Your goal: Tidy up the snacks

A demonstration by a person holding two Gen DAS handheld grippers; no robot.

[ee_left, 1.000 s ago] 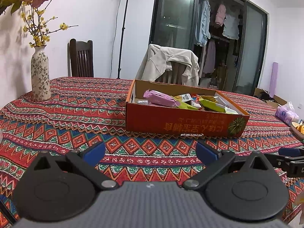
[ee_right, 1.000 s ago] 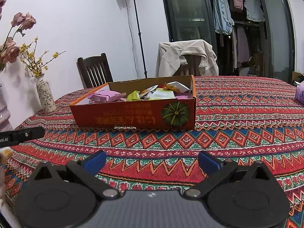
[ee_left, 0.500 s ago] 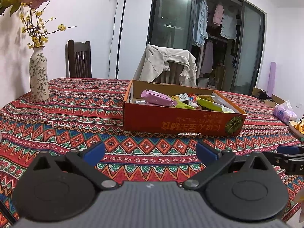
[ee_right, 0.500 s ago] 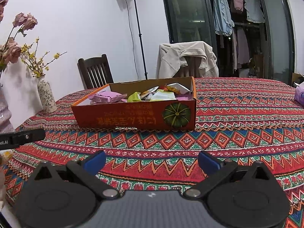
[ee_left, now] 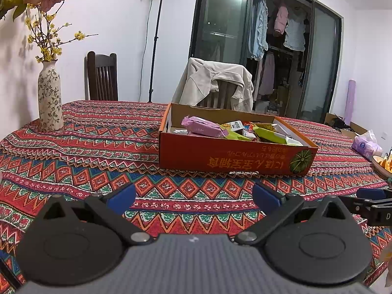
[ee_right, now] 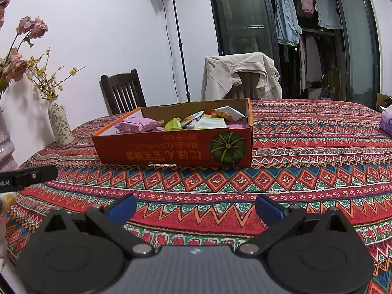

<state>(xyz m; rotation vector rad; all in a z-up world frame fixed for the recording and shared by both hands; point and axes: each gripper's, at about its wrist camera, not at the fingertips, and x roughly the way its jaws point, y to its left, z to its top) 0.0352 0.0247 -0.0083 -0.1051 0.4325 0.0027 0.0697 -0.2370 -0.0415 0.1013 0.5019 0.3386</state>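
An orange cardboard box point(ee_left: 232, 158) point(ee_right: 171, 150) with a pumpkin picture stands in the middle of the patterned tablecloth. Inside lie several snack packets: a pink one point(ee_left: 202, 127) point(ee_right: 137, 125) at the left, green ones point(ee_left: 270, 134) point(ee_right: 172, 124) and white ones beside it. My left gripper point(ee_left: 193, 193) hovers open near the table's front edge, well short of the box, with nothing between its blue pads. My right gripper point(ee_right: 194, 207) is open too, empty, and equally far from the box. In the left wrist view the right gripper's blue fingertip point(ee_left: 367, 193) shows at the right edge.
A flowered vase point(ee_left: 49, 98) point(ee_right: 60, 123) stands at the table's far left. A tissue pack point(ee_left: 366, 144) and a bowl point(ee_left: 382, 165) sit at the right edge. Two chairs stand behind the table, one draped with a beige jacket point(ee_left: 215, 83).
Both views have shifted slightly; the box sits a little lower and closer in the left wrist view. Both grippers stay open and empty.
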